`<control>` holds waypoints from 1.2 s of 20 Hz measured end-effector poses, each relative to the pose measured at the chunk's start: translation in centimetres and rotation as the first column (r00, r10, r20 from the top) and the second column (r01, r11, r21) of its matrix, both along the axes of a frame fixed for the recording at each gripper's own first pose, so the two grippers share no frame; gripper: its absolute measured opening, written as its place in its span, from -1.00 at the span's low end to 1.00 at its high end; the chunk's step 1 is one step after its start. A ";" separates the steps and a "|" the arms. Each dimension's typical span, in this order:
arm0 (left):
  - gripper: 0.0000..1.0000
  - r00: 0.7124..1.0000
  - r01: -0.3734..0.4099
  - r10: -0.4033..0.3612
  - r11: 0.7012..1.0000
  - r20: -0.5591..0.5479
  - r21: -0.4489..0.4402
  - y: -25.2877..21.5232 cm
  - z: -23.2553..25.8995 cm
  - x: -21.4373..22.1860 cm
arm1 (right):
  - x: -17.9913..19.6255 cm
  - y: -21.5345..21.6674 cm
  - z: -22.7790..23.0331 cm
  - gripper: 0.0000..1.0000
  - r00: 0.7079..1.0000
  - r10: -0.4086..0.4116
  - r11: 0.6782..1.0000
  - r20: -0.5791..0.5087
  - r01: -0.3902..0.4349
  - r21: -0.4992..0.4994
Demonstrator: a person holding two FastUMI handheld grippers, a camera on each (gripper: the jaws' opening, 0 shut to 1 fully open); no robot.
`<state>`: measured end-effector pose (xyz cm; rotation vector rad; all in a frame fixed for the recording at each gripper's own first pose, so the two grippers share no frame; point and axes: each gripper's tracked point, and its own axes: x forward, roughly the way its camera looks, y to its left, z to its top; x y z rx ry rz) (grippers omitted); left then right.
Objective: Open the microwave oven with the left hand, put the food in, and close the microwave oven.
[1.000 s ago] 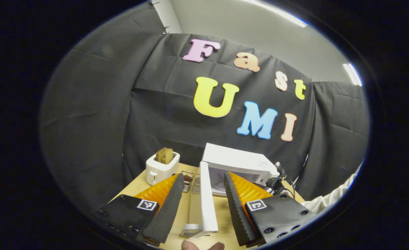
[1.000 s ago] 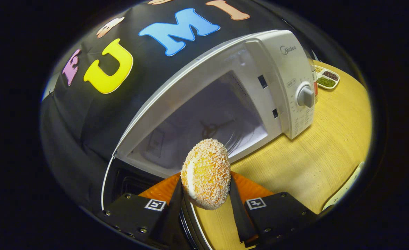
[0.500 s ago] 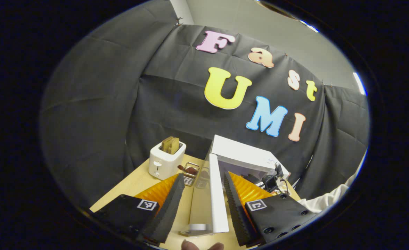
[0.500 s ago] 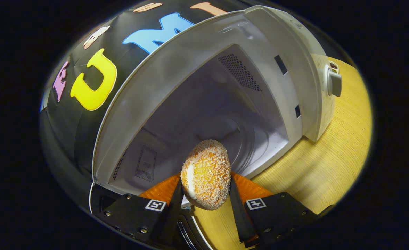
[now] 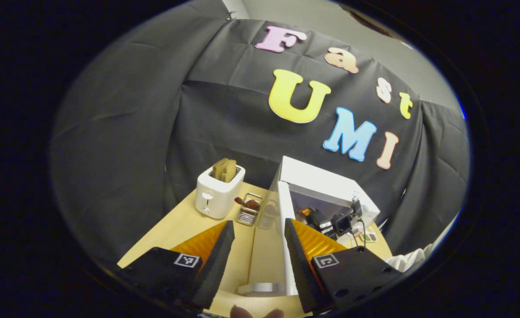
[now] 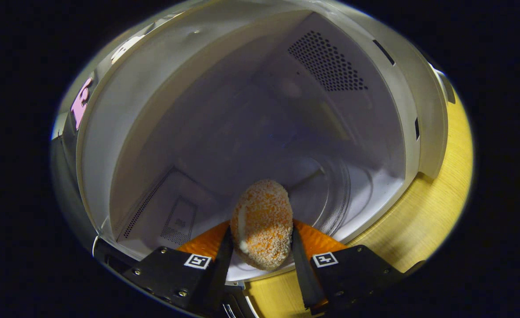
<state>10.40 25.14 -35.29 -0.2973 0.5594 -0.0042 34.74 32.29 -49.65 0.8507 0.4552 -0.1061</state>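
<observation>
The white microwave stands open on the wooden table. Its door juts toward me edge-on, close beside one finger of my left gripper, which is open and presses on nothing. The door handle lies low between the fingers. In the left gripper view the right gripper reaches into the oven's mouth. In the right gripper view my right gripper is shut on a round crumb-coated bun, held at the threshold of the pale cavity, just short of the glass turntable.
A white toaster with bread slices stands at the table's back left. A small wire basket sits between it and the microwave. A white sleeve shows at the right. Bare wood lies right of the oven.
My right gripper has carried the bun forward from outside the oven to the cavity's mouth. The door has shifted right between my left fingers, and the left gripper view has tilted down.
</observation>
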 end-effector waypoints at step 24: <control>0.57 0.995 0.068 -0.066 0.997 -0.070 0.028 -2.2 -1.4 -2.7 | -4.9 -3.8 5.6 0.96 0.993 0.119 0.977 -0.020 -0.121 -0.175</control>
